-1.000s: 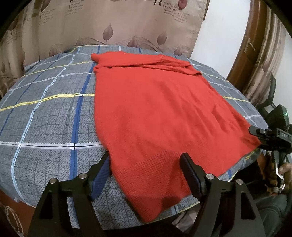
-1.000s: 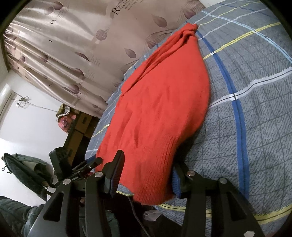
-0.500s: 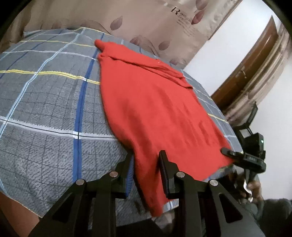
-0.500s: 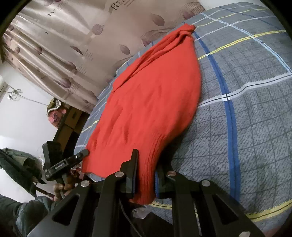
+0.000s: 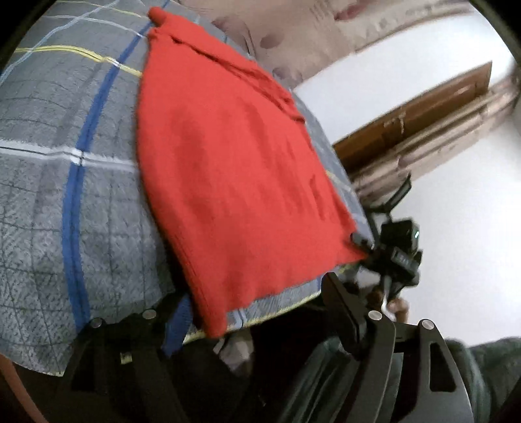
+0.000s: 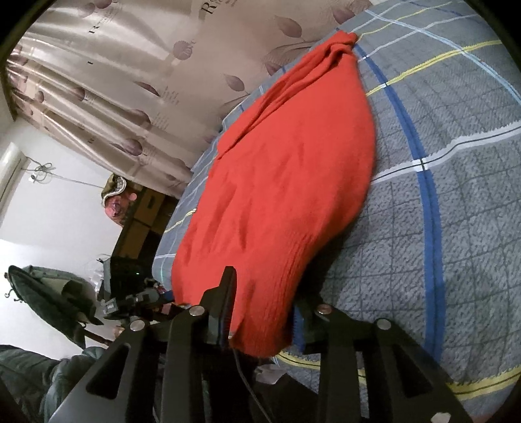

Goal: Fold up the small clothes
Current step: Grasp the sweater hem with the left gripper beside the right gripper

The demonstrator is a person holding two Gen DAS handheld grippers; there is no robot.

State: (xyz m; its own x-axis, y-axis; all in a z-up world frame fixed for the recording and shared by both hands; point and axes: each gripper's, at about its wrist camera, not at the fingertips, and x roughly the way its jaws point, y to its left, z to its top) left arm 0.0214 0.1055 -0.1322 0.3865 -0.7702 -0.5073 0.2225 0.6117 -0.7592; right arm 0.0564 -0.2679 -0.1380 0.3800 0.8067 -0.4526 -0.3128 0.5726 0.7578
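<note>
Motion blur smears the left wrist view, and the red sweater (image 6: 286,182) hides the right jaws' pads.

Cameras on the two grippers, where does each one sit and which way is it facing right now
Left wrist: sits on the left gripper at the bed's near edge, looking along its wide-apart fingers across the red sweater toward the curtain; a green sleeve shows.
Right wrist: sits on the right gripper at the same edge, looking along the sweater, hem between its fingers, toward the curtain.
Shared: sweater, plaid bedspread, curtain; each view catches the other gripper.
</note>
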